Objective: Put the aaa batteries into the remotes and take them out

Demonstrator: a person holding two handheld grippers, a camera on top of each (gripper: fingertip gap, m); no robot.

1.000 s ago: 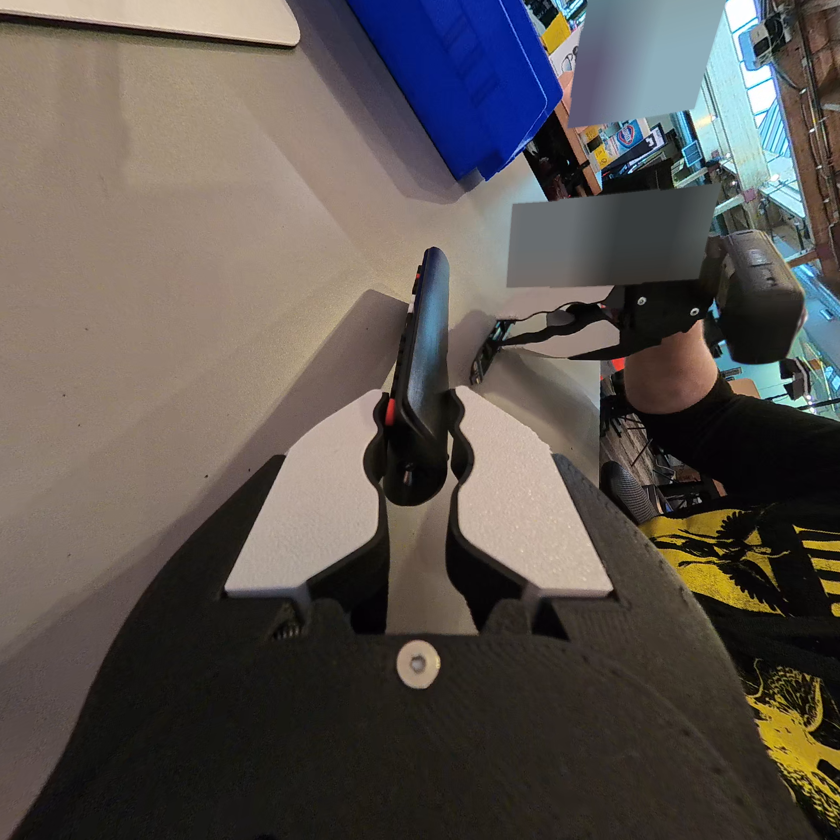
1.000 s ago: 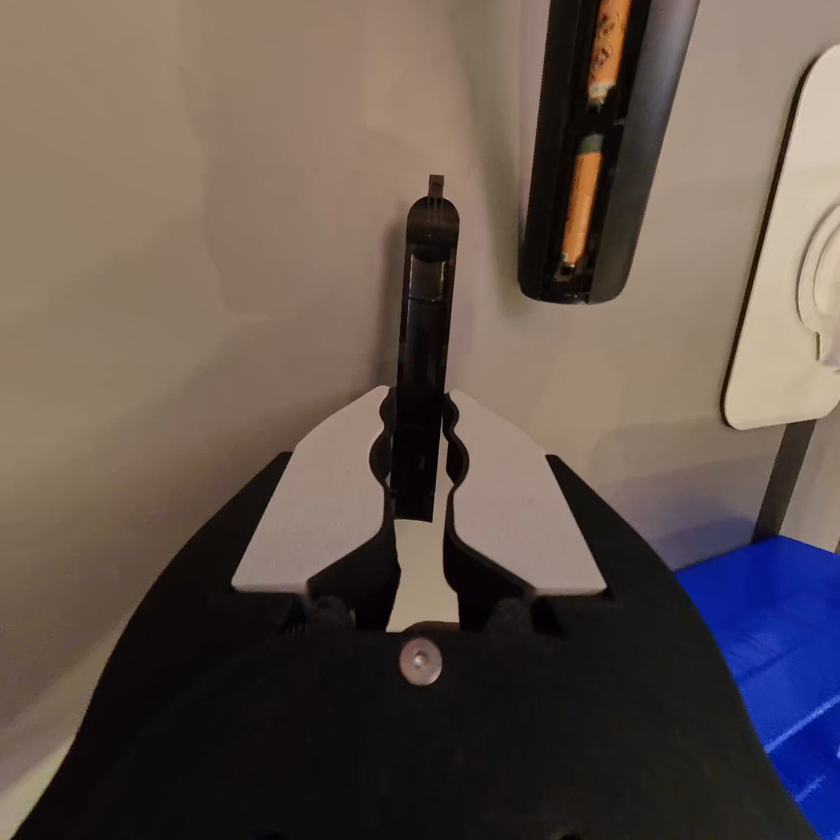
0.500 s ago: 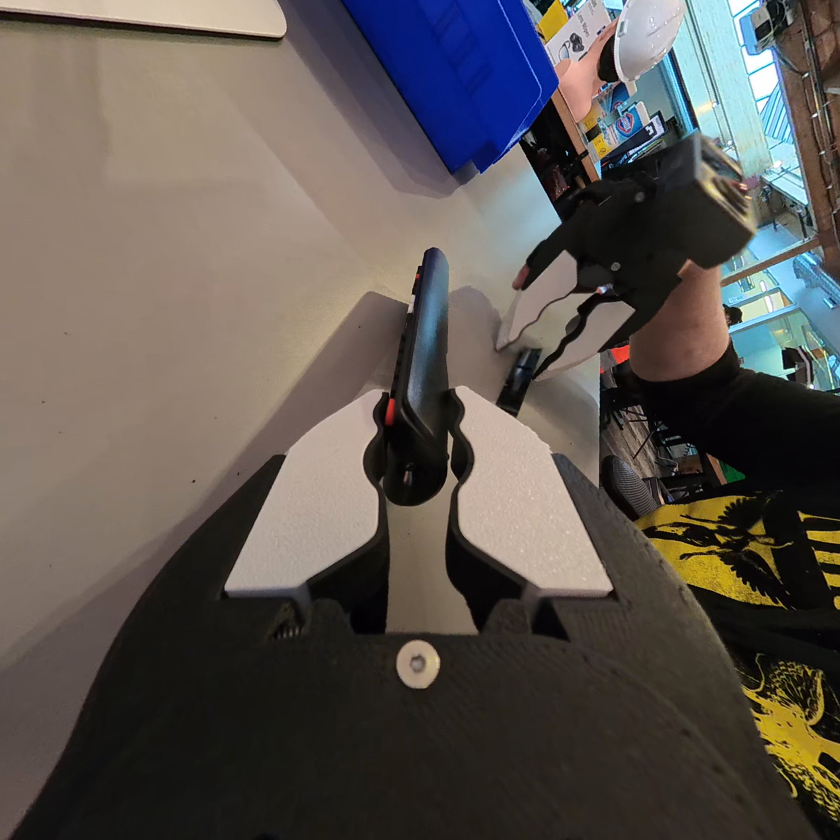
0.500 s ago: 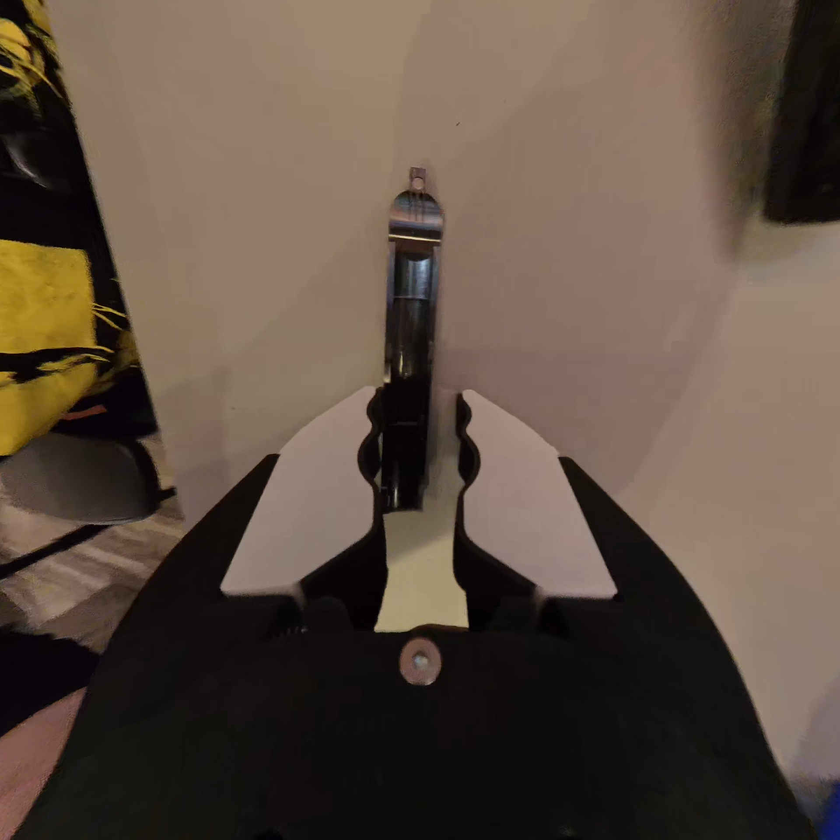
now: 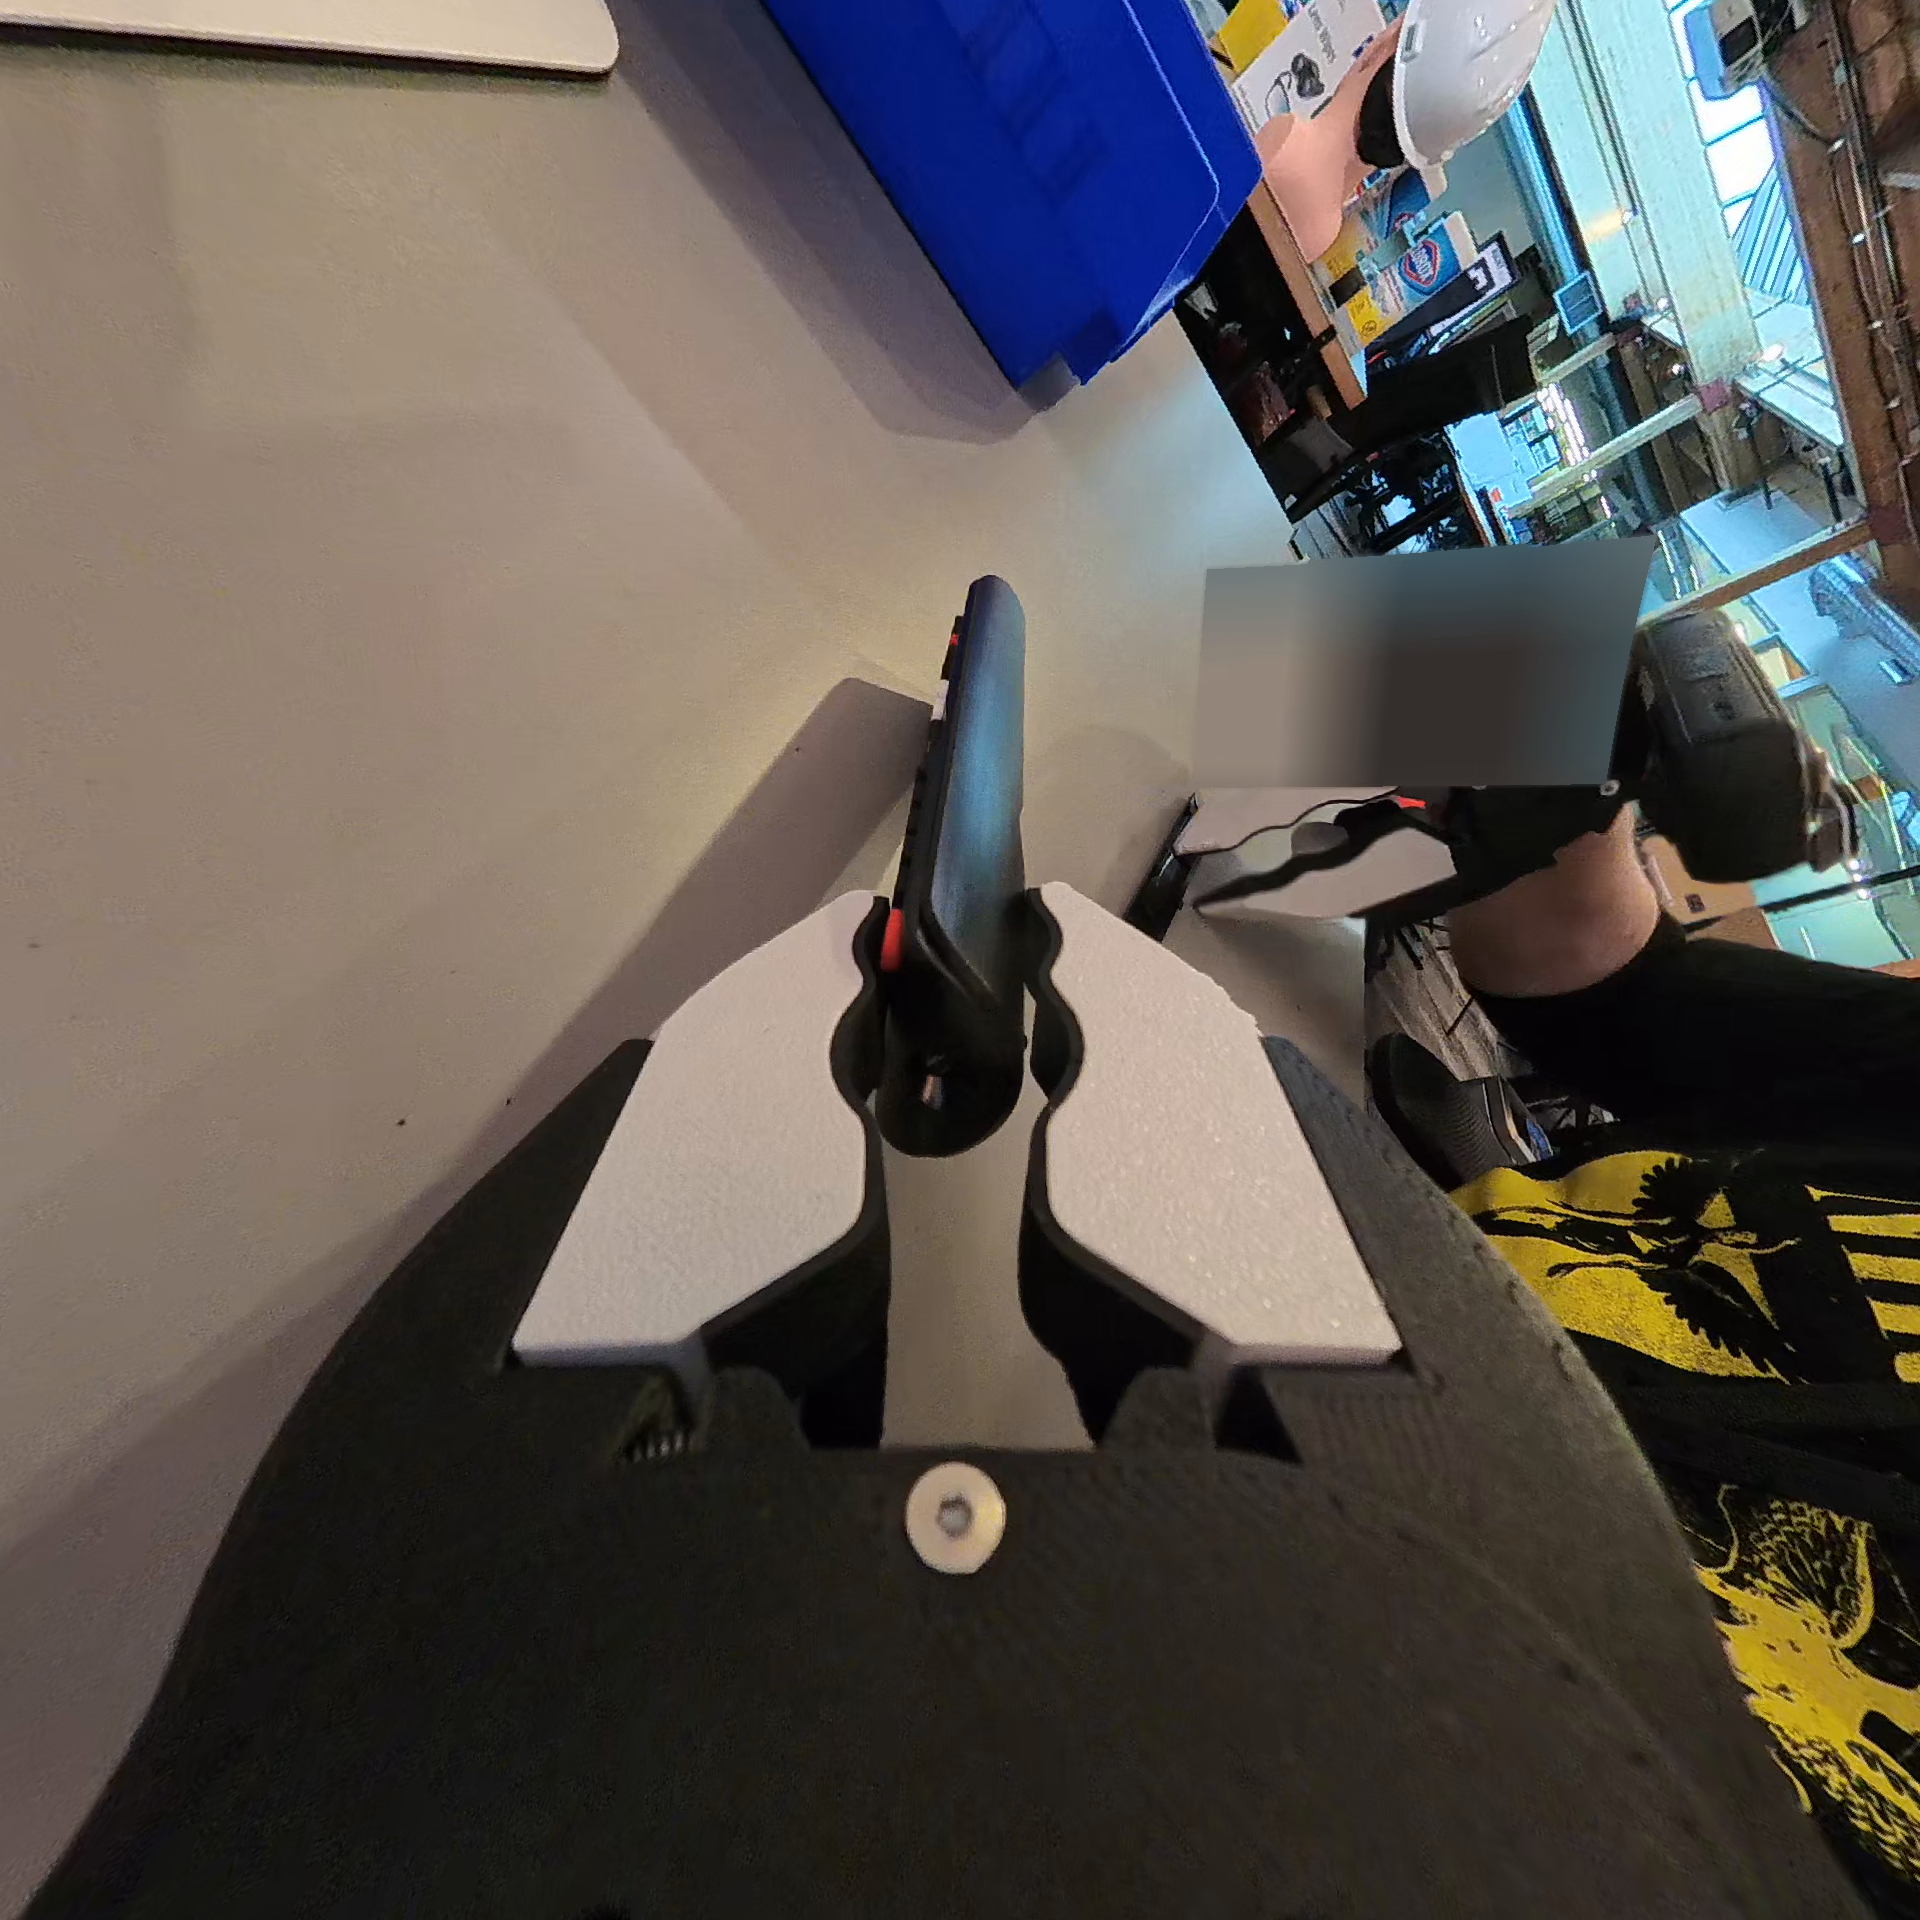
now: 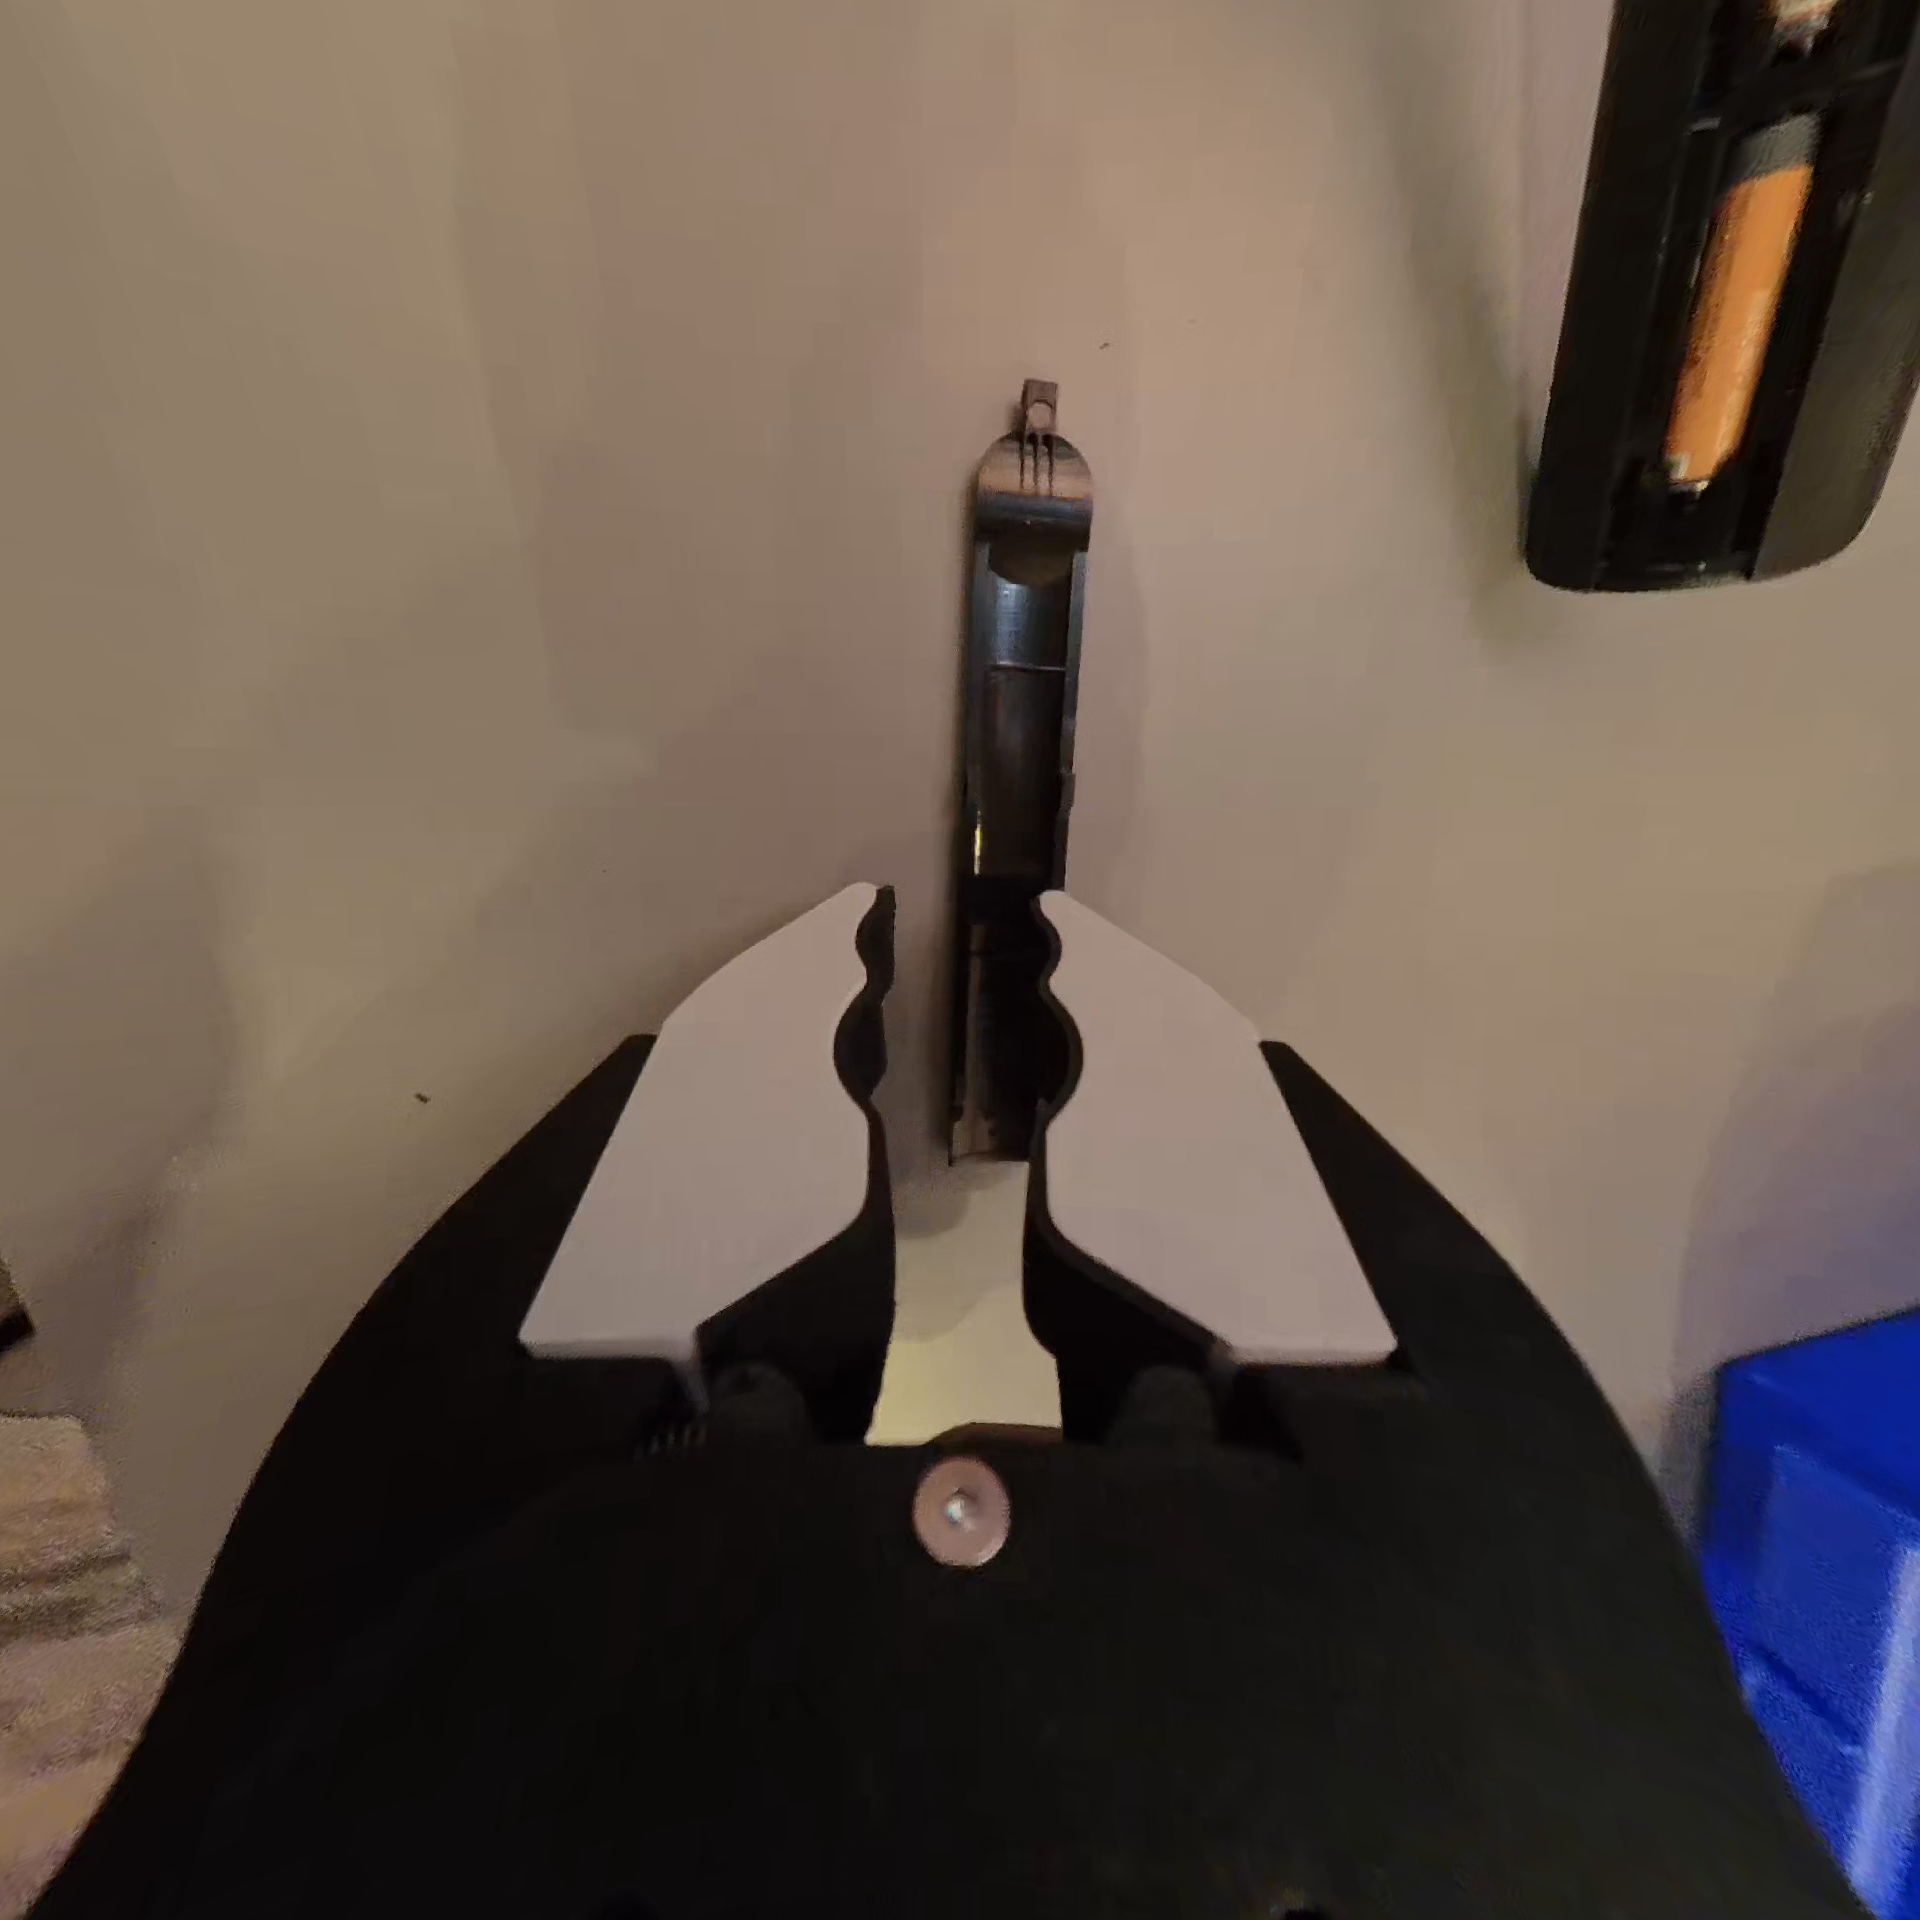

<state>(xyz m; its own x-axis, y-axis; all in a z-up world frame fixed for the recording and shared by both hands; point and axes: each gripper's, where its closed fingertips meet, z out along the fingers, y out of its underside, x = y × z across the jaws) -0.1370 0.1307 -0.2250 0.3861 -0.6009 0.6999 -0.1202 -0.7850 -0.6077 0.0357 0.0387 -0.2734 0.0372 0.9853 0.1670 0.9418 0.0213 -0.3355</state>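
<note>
Since a second ago the right gripper (image 6: pixel 956 904) has let go of the battery cover (image 6: pixel 1023 727), its jaws now apart around the cover lying flat on the grey surface (image 6: pixel 416 520). Mid-frame, the left gripper (image 5: pixel 951 914) stays clamped on the black remote (image 5: pixel 977 790), held on edge. At upper right of the right wrist view, an orange battery (image 6: pixel 1730 312) sits in the remote's open compartment.

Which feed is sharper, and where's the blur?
Left wrist view: sharp, the slim black remote casts a long shadow leftward on the grey table. Right wrist view: dimmer, blue plastic bin and open black remote with orange batteries blurred.
</note>
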